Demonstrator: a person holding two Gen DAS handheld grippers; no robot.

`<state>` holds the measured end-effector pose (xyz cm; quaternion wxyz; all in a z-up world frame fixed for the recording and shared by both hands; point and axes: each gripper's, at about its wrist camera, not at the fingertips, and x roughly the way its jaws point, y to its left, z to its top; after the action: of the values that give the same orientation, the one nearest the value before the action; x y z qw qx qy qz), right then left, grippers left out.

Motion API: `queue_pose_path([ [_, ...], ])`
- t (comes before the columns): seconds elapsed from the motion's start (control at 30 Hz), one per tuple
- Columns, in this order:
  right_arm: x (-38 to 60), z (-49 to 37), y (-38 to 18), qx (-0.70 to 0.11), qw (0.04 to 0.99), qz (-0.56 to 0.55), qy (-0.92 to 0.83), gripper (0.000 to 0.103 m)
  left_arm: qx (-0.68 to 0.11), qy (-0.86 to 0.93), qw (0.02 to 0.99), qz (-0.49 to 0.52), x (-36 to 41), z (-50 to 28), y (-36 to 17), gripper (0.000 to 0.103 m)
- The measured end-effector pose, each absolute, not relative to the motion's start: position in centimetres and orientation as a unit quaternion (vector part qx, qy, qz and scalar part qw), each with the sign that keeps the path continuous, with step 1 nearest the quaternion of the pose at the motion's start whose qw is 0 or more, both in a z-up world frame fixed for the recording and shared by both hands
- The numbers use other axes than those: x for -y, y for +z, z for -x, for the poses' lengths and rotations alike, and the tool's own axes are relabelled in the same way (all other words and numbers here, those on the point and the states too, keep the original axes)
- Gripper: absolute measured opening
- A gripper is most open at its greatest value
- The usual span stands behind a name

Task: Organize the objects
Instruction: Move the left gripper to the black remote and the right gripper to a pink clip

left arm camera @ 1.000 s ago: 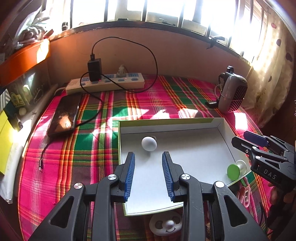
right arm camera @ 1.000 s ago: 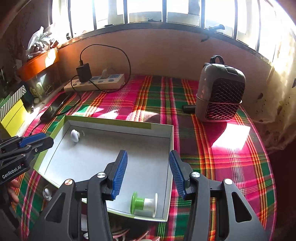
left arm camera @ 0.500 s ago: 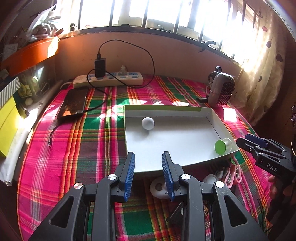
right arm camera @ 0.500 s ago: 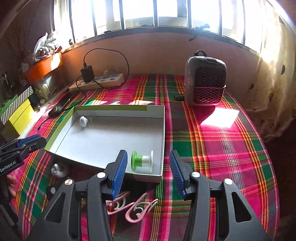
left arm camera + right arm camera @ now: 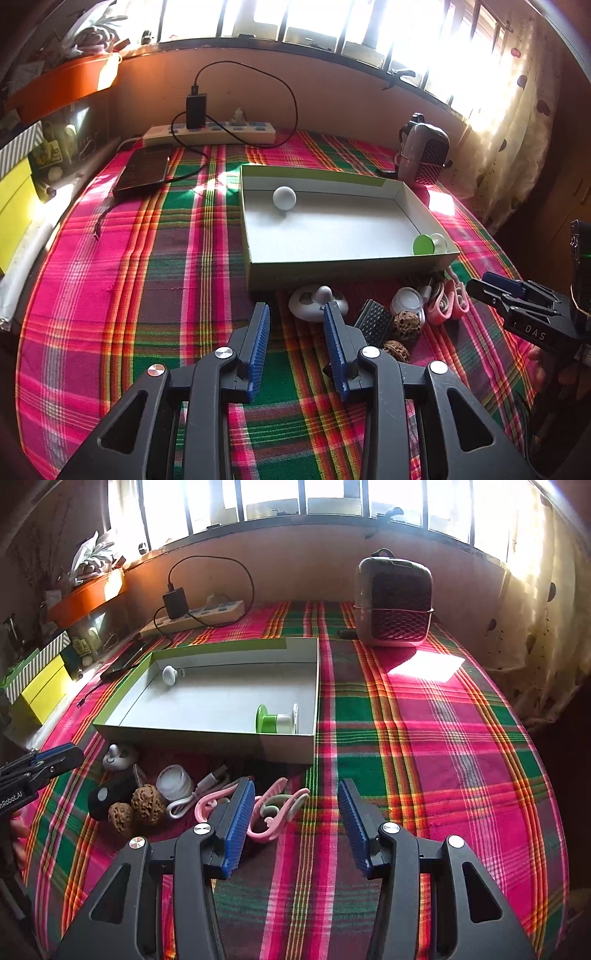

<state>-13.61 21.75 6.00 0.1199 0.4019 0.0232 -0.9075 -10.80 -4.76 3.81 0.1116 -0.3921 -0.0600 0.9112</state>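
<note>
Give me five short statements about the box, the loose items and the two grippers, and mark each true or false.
1. A white ball lies inside the box. True.
2. The green spool lies on the cloth outside the box. False: it is inside, at a near corner.
3. The two walnuts lie in front of the box. True.
4. The right gripper holds a pink hook. False: open and empty.
5. The left gripper is open and empty. True.
</note>
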Motion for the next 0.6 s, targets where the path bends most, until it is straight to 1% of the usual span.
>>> queue_pose_path([
  [0.2, -21.3, 12.8, 5.0, -0.031, 0.122, -0.413, -0.902, 0.048, 0.060, 0.907, 0.129, 0.398, 4.4, 9.7, 3.1, 0.029],
  [0.27, -21.2, 12.8, 4.7, -0.033, 0.123, -0.416, -0.900, 0.048, 0.058, 0.904, 0.136, 0.401, 4.1, 9.5, 2.9, 0.032],
  [0.33, -21.0, 12.7, 4.6, -0.033, 0.123, -0.416, -0.901, 0.050, 0.052, 0.903, 0.145, 0.401, 3.8, 9.2, 2.8, 0.032],
  [0.37, -20.9, 12.7, 4.5, -0.038, 0.120, -0.418, -0.900, 0.055, 0.049, 0.903, 0.148, 0.401, 3.6, 9.0, 2.8, 0.032],
  [0.4, -20.8, 12.7, 4.4, -0.043, 0.119, -0.419, -0.899, 0.056, 0.048, 0.903, 0.153, 0.399, 3.5, 8.9, 2.8, 0.032],
  [0.6, -20.7, 12.8, 3.8, -0.053, 0.112, -0.425, -0.897, 0.057, 0.036, 0.899, 0.170, 0.403, 2.6, 8.8, 2.5, 0.033],
])
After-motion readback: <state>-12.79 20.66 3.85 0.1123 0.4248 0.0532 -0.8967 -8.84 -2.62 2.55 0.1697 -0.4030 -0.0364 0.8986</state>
